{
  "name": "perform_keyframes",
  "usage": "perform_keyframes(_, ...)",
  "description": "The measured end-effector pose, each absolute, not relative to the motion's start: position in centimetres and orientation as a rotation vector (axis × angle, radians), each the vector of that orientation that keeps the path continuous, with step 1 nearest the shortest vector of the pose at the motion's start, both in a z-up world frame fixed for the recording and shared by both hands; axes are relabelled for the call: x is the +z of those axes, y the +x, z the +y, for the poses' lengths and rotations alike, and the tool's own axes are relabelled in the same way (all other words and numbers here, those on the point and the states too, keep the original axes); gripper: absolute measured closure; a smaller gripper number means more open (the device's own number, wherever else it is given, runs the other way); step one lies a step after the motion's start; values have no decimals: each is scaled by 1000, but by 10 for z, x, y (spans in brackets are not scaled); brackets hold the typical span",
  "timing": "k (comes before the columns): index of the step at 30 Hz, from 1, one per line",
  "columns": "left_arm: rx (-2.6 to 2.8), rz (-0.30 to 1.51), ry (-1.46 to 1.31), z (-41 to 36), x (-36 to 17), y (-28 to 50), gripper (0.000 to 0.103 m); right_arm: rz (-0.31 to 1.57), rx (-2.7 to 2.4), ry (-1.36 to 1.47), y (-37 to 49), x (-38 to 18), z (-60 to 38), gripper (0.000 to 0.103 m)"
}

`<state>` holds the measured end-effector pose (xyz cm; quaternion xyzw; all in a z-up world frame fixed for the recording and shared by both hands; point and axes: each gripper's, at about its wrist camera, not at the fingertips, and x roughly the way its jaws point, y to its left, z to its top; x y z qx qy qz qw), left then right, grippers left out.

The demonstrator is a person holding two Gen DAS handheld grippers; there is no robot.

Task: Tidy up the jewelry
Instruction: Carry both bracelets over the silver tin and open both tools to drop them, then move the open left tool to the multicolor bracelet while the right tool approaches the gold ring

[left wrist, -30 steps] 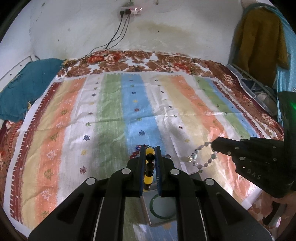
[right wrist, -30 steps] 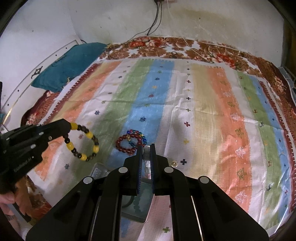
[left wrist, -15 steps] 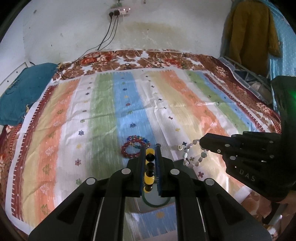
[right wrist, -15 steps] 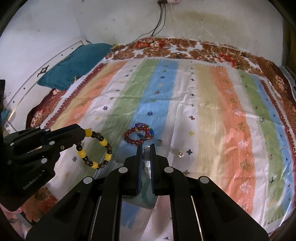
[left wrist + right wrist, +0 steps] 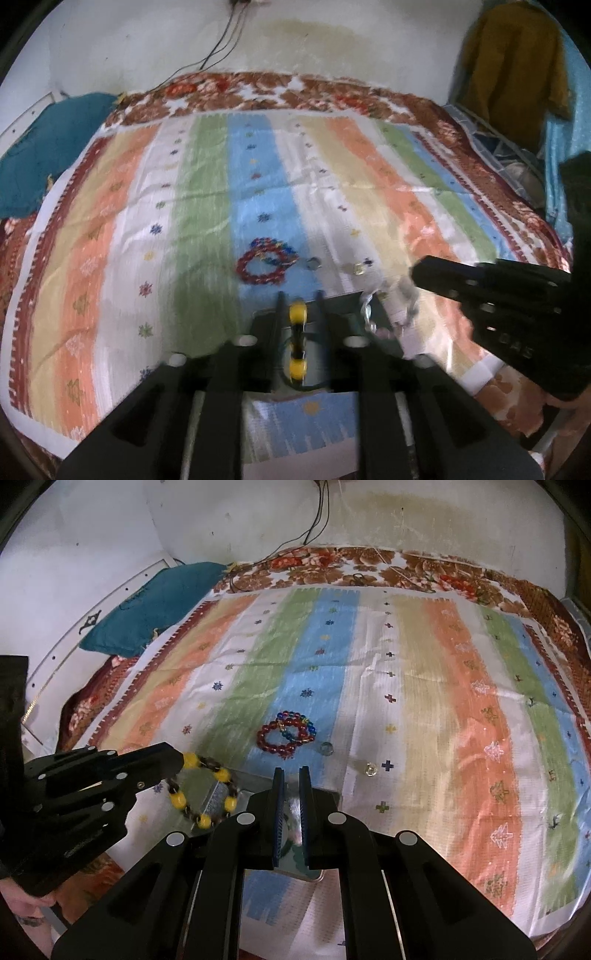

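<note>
My left gripper (image 5: 299,301) is shut on a yellow and dark bead bracelet (image 5: 297,334); the bracelet also shows hanging from it in the right wrist view (image 5: 201,792). My right gripper (image 5: 291,775) is shut on a pale bead bracelet (image 5: 388,310), blurred in the left wrist view. Both hang over a shiny metal tray (image 5: 221,794) at the near edge of the striped bedsheet (image 5: 406,686). A red bracelet (image 5: 279,738) and a multicoloured bracelet (image 5: 295,722) lie overlapping beyond the tray. Two small rings (image 5: 326,748) (image 5: 370,768) lie to their right.
A teal pillow (image 5: 147,609) lies at the far left of the bed. Cables (image 5: 314,528) hang down the back wall. A mustard garment (image 5: 509,66) hangs at the right. A green ring shape (image 5: 306,384) lies in the tray.
Both grippers have moved back and down toward the tray with their bracelets; the red and multicoloured bracelets now lie farther ahead. The left wrist view is motion-blurred.
</note>
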<state>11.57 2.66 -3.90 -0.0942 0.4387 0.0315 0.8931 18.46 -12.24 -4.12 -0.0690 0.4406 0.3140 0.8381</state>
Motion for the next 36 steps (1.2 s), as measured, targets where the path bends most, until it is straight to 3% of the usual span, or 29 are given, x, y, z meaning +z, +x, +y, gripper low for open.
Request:
perform_keyframes(1,94,905,-179,29,-39,115,62,938,658,-146,186,-42,-123,94)
perform_keyframes(3,154,893,-135,31,-37,115,60,938,638,-155,188,-43,-125,83)
perform_keyframes(4,163,891,-132,33,-37,115,58,933,625,-153,189,-43,-126,68)
perform_keyframes(5,161,895,-139,35,-38,116,54,930,617,-152,190,-43,-128,61)
perform_keyframes(7,151,906,-154,38,-41,117,53,932,604,-154,193,-44,-130,60)
perform_keyframes(14,148,921,-185,45,-45,124,35,957,600,-142,200,-50,-132,41)
perform_keyframes(21,205,948,-202,65,-58,142,33,987,582,-162,209,-60,-133,33)
perform_keyframes(24,227,961,-218,74,-64,149,27,999,580,-173,212,-66,-132,30)
perform_keyframes(36,245,958,-218,75,-71,164,18,990,570,-165,228,-67,-126,15)
